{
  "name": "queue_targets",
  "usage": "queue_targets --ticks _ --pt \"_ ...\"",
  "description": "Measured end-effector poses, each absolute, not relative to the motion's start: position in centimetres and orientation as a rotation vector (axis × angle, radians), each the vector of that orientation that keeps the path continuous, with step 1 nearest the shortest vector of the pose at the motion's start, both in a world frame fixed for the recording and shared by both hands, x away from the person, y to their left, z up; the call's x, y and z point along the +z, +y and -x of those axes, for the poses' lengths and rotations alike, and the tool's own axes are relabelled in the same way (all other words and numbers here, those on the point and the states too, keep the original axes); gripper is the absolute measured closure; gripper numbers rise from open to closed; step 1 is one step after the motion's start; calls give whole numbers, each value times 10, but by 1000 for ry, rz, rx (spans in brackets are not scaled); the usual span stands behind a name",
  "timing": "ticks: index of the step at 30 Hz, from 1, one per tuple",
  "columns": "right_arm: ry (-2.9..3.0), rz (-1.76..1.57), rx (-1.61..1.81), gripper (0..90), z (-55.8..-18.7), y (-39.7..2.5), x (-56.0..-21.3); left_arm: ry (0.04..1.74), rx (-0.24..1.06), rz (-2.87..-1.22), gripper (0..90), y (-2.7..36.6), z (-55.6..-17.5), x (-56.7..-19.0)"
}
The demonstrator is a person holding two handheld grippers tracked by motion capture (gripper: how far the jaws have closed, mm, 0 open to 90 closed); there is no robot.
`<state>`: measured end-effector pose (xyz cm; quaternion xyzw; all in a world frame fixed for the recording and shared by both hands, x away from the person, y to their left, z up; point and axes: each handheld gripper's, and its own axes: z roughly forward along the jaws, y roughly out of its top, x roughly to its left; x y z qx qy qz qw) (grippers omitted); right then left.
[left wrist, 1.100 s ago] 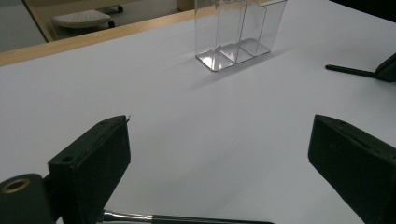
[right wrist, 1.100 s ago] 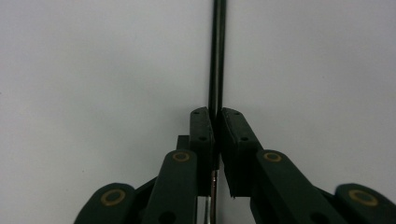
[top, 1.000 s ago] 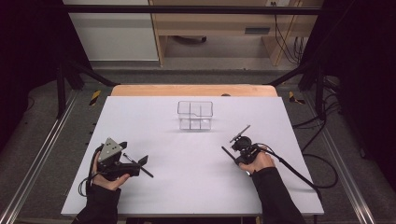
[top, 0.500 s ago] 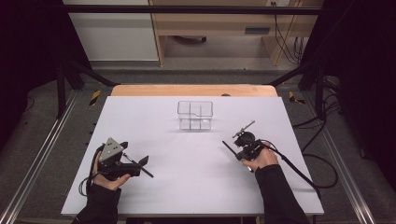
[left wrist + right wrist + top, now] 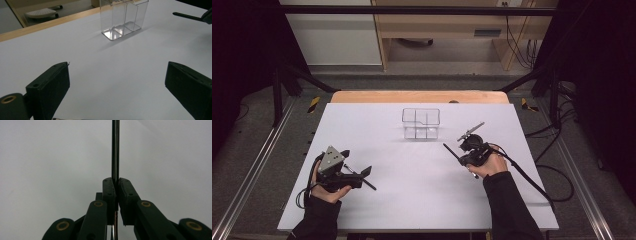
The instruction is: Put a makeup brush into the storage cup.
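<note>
High view, left to right: the left gripper (image 5: pixel 357 172) rests low over the table (image 5: pixel 412 200) near its front left, jaws spread wide and holding nothing. In the left gripper view both jaws stand far apart over bare white surface, aimed toward the clear box (image 5: pixel 123 18).

Centre: the box (image 5: pixel 421 123) is a transparent divided organizer standing upright at mid-table toward the far edge. Its compartments look empty.

Right: the right gripper (image 5: pixel 460 144) is lifted just in front of and to the right of the box, not touching it. In the right gripper view its jaws are pressed together on a thin dark rod (image 5: pixel 115 150), which runs straight up from between the pads.

Progress, as a judgement: pick-up is complete; the rod is secured. Remaining: carry the rod over the box, lower it into a compartment, release.
</note>
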<state>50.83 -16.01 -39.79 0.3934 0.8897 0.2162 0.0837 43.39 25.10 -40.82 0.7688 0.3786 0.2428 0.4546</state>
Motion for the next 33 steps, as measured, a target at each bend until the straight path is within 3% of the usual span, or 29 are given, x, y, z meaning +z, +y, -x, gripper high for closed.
queue_targets --ticks 16,33 --pt "2674 -1057 771 842 -504 -143 -359 871 619 -1917 49 243 -434 -396" --pt "2736 -979 829 842 -499 -133 -345 718 669 -2024 49 216 -442 -379"
